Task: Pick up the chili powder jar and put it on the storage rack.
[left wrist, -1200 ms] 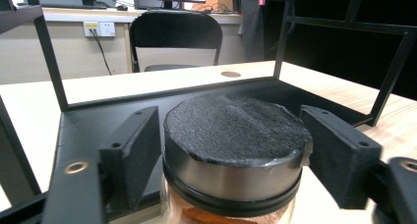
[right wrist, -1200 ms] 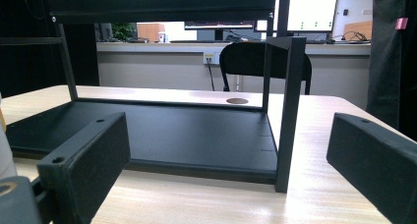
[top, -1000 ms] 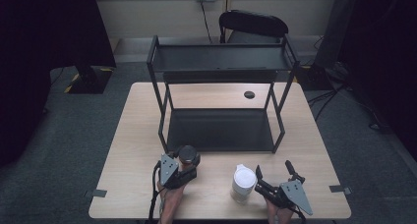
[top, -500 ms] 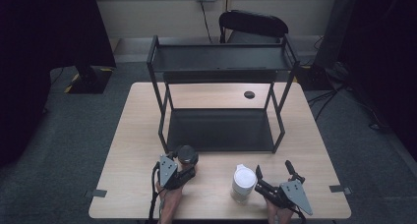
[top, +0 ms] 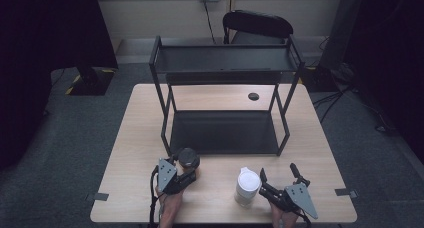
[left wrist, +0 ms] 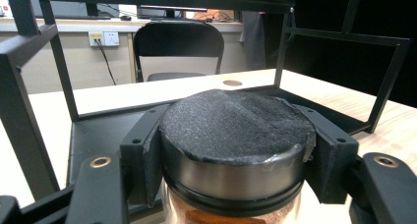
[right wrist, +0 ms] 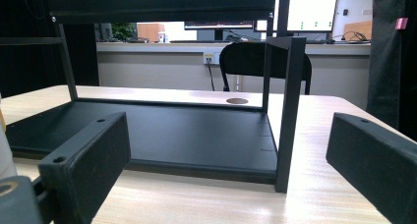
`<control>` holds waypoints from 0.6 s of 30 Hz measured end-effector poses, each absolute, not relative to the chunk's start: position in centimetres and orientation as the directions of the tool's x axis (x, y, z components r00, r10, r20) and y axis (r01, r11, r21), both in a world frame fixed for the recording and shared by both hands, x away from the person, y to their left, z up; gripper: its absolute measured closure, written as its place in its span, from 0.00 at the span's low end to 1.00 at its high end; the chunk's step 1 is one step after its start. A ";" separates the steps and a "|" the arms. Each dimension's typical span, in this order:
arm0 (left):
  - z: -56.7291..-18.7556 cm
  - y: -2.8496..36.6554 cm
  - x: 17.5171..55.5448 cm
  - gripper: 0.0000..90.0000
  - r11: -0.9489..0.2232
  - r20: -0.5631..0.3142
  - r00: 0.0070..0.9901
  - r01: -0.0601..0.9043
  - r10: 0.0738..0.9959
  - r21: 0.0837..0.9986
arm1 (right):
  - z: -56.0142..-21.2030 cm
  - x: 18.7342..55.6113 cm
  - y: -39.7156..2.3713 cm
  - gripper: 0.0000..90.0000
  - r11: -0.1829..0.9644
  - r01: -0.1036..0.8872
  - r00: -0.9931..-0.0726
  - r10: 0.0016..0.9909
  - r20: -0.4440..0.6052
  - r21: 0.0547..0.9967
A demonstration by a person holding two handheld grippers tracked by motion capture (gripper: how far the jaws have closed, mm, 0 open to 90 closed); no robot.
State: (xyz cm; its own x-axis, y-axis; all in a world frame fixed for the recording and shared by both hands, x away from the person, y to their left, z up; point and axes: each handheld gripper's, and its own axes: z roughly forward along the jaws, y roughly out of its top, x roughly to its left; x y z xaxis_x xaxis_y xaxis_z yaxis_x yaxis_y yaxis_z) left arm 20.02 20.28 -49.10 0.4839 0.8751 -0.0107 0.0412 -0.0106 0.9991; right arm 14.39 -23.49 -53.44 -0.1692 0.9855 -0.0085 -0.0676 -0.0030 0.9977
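A jar with a black lid (top: 189, 157) and amber contents stands on the wooden table (top: 135, 138), just in front of the black rack. My left gripper (top: 187, 163) is shut on it. In the left gripper view both jaws press the sides of the lid (left wrist: 236, 123). A white lidded container (top: 247, 185) stands near the table's front edge. My right gripper (top: 277, 170) rests just right of that container, open, with nothing between its jaws. The right gripper view looks between those spread jaws (right wrist: 231, 160) toward the rack, with the container as a white sliver (right wrist: 4, 155) at the left edge.
A black two-tier metal rack (top: 225, 133) occupies the table's middle, and its lower shelf (right wrist: 187, 130) is bare. A round cable hole (top: 253, 96) lies behind it. A black chair (top: 257, 25) stands beyond the table. The rack's front right post (right wrist: 287, 111) rises close ahead of the right gripper.
The left jaws have drawn in slightly against the jar's lid. The jar, the white container and the right gripper stay where they were.
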 end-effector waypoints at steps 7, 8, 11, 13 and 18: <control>-48.2 20.5 19.4 0.39 -0.002 -0.010 0.492 0.023 0.871 1.000 | -53.4 14.4 -23.5 0.02 -0.003 -0.068 -0.169 0.986 -0.008 0.998; -48.1 20.5 19.4 0.39 -0.001 -0.009 0.494 0.020 0.869 1.000 | -53.4 14.4 -23.5 0.02 -0.003 -0.068 -0.169 0.986 -0.008 0.998; -47.5 20.8 19.2 0.39 0.004 -0.008 0.502 0.008 0.865 1.000 | -53.4 14.4 -23.5 0.02 -0.003 -0.068 -0.169 0.986 -0.008 0.998; -47.0 20.9 19.0 0.39 0.011 -0.009 0.508 -0.001 0.861 1.000 | -53.4 14.4 -23.5 0.02 -0.003 -0.068 -0.169 0.986 -0.008 0.998; -45.5 21.4 18.8 0.39 0.016 -0.011 0.519 -0.005 0.855 1.000 | -53.4 14.4 -23.5 0.02 -0.003 -0.068 -0.170 0.985 -0.008 0.998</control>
State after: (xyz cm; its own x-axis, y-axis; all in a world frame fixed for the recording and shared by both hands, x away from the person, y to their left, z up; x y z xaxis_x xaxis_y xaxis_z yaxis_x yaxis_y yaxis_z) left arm 18.81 21.44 -45.54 0.5189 0.8548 -0.0108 -0.0051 0.0157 0.9999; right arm 14.39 -23.51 -53.45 -0.1703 0.9854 -0.0083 -0.0678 -0.0033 0.9977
